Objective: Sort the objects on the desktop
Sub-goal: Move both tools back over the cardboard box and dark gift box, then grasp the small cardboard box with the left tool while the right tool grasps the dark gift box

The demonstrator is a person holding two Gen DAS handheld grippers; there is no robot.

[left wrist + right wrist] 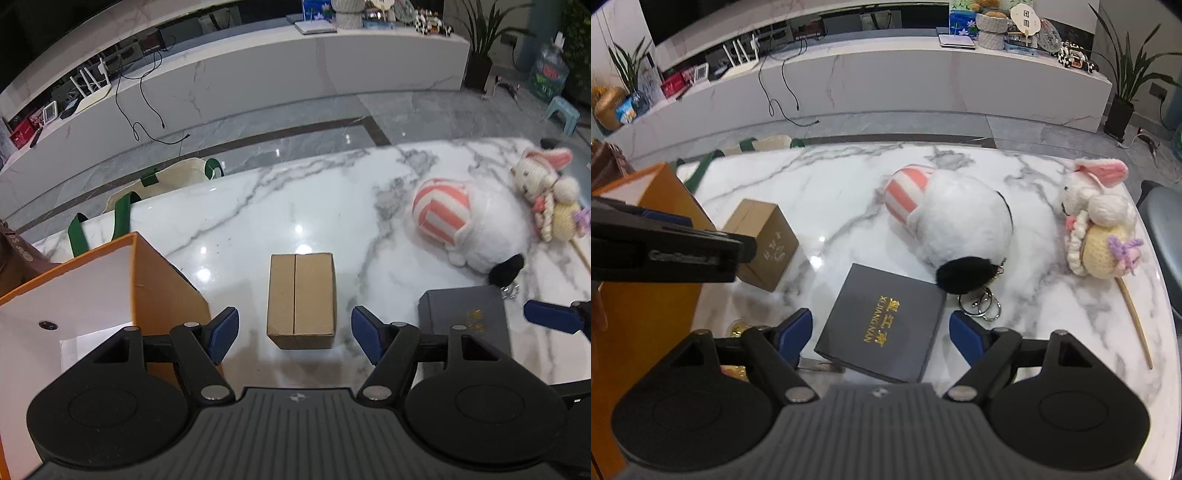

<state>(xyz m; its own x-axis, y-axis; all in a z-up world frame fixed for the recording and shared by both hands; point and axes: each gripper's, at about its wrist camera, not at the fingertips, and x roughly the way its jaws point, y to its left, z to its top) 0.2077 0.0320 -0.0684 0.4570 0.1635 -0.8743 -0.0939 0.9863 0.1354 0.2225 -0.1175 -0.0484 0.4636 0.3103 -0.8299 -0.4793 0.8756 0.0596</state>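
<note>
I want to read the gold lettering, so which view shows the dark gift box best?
The right wrist view: the dark gift box lies whole and central on the marble table, its gold lettering legible. The left wrist view catches it only at the right edge, partly hidden behind the left hand-held gripper, with faint lettering.

We see a white marble table point(849, 192) veined in grey. On it, at ten o'clock, sits a plain brown cardboard box point(762, 242); at six, a dark grey box point(882, 325) with gold lettering. The plush point(956, 225) at twelve is white with a coral-and-white striped patch and black pompom point(964, 273). At nine stands an orange bag point(661, 236), white inside.
</note>
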